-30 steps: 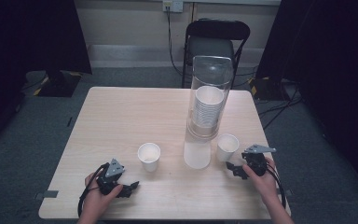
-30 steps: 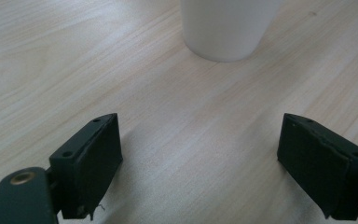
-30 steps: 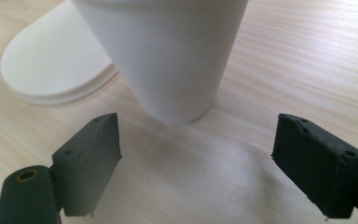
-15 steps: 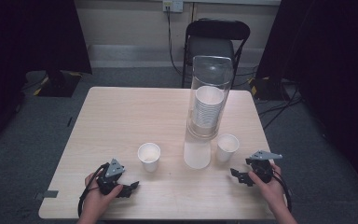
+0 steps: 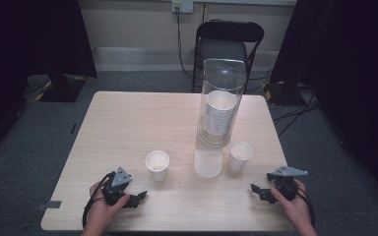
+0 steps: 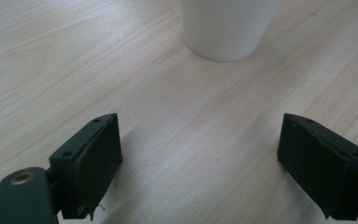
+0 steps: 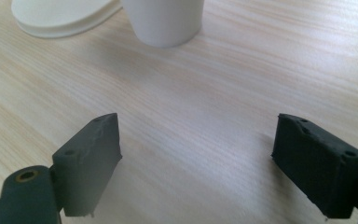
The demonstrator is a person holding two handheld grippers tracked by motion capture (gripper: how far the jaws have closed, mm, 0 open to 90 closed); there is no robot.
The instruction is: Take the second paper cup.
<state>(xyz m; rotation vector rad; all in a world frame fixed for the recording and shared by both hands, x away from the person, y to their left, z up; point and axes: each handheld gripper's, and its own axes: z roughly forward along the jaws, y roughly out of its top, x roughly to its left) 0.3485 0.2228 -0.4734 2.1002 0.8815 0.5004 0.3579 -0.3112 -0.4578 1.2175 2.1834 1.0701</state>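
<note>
Light wood bench [image 5: 128,123], things listed from left edge across. Left tool [image 5: 139,198] low on bench near front edge, held in left hand [image 5: 103,209], jaws spread wide with nothing between them, pointing toward left paper cup [image 5: 157,165]. Same seen in left gripper view: left tool [image 6: 200,154] jaws apart over bare wood, left paper cup [image 6: 228,25] base straight ahead, well clear of jaws. Left paper cup upright, open end up, standing apart from everything else. Next, clear cup dispenser tube [image 5: 220,105] upright on white round base [image 5: 207,163], stack of paper cups [image 5: 218,113] inside tube. Right paper cup [image 5: 239,155] upright just beside base, on its right. Right tool [image 5: 255,189] near front right corner of bench, held in right hand [image 5: 293,206], jaws released and wide, empty. Right gripper view: right tool [image 7: 196,149] jaws apart above bare wood, right paper cup [image 7: 164,21] ahead, white base [image 7: 60,16] at upper left. Black chair [image 5: 229,42] behind bench.
</note>
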